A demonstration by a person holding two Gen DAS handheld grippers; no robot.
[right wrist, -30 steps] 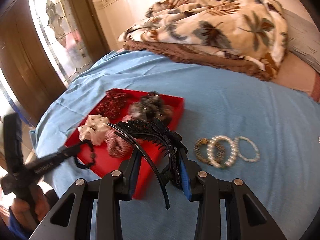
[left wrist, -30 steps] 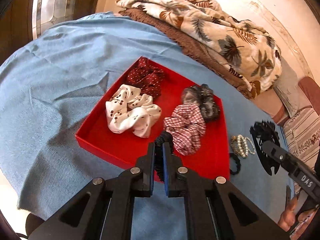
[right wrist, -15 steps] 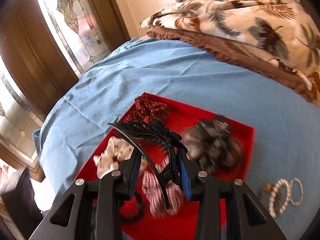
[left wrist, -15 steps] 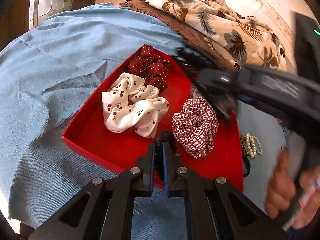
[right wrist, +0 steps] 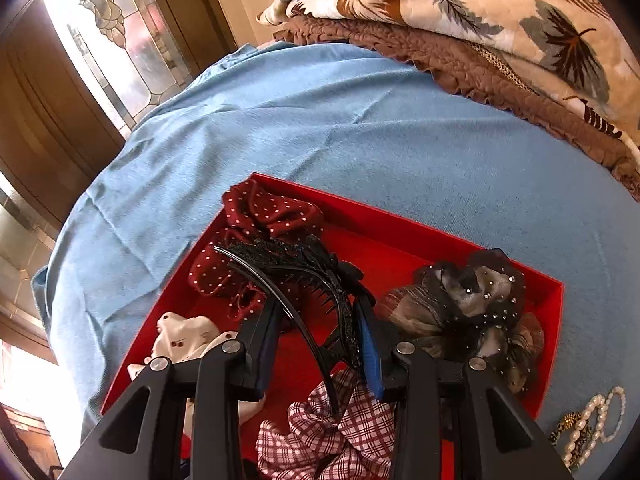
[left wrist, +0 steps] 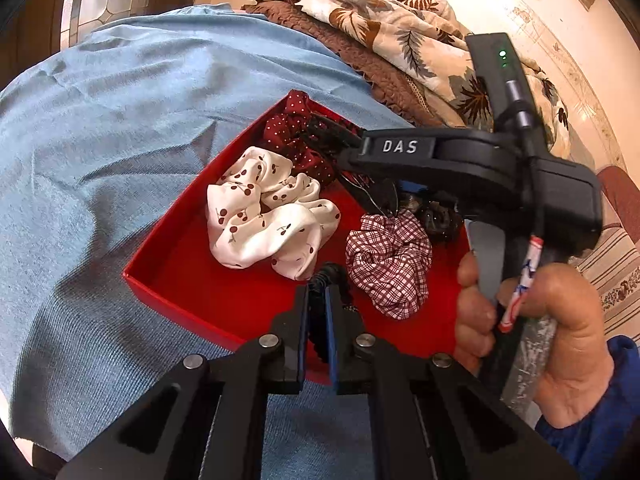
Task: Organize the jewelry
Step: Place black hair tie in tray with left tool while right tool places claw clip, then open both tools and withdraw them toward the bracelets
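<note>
Clamped on the black hair claw [right wrist: 316,280], the right gripper [right wrist: 316,344] should lower it into bare red tray [right wrist: 400,248] at frame centre, while the left gripper [left wrist: 317,312] pinches a black coil tie [left wrist: 329,272].

tray [right wrist: 420,240] on cloth [right wrist: 360,128] | scrunchies [right wrist: 460,312] in tray | bracelets [right wrist: 588,428] right of tray (on cloth) | blanket [right wrist: 500,12] behind

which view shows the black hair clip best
The right wrist view: the black hair clip sits centred between the right tool, its teeth clear. The left wrist view shows only a dark sliver behind that tool.
</note>
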